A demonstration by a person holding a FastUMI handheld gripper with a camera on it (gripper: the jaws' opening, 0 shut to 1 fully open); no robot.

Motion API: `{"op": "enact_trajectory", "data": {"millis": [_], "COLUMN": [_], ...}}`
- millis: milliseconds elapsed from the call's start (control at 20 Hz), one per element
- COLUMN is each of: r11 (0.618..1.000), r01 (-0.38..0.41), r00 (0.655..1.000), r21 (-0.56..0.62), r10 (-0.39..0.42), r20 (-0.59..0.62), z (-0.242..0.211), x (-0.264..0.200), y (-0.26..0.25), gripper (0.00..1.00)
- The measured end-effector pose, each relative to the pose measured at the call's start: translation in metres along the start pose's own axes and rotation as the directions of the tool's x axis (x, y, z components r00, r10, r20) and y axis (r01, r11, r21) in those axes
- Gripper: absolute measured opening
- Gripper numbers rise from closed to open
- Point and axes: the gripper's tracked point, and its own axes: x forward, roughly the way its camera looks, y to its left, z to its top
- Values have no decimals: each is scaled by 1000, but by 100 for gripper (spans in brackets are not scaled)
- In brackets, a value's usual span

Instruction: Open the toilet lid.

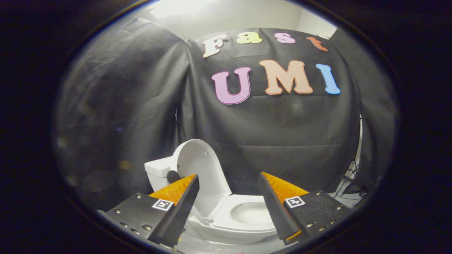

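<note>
The gripper [229, 197] has its two fingers [183, 201] spread wide apart, and nothing is held between them — they touch nothing. Beyond the fingers and a little lower stands a small white toilet [226, 215]. Its lid [203, 173] is already raised: it stands nearly upright, tilted slightly back, with its pale inner face turned toward the right and toward the camera. The lid rises just behind the tip of the left finger, which covers its lower left edge. Left of the lid, and behind it, is the white tank [159, 173], partly hidden by the same finger. A small dark round thing [172, 175] shows at the place where lid and tank meet; I cannot tell what it is. The seat [247, 225] lies flat and low in the gap between the two fingers, nearer to the right one, and the oval opening of the bowl [252, 213] is visible inside it — its right side is covered by the right finger. Behind the toilet hangs a black cloth wall [282, 141], with folds and creases, and it continues to the far left. At the far right, behind the right finger, some thin dark cables [348, 180] hang against a light background.
</note>
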Motion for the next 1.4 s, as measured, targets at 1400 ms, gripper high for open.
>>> {"op": "enact_trajectory", "data": {"millis": [1400], "r11": [987], "r01": [163], "r00": [987], "r21": [11], "r10": [-163], "r20": [-15], "z": [-5], "x": [-32], "y": [-133], "gripper": [99]}}
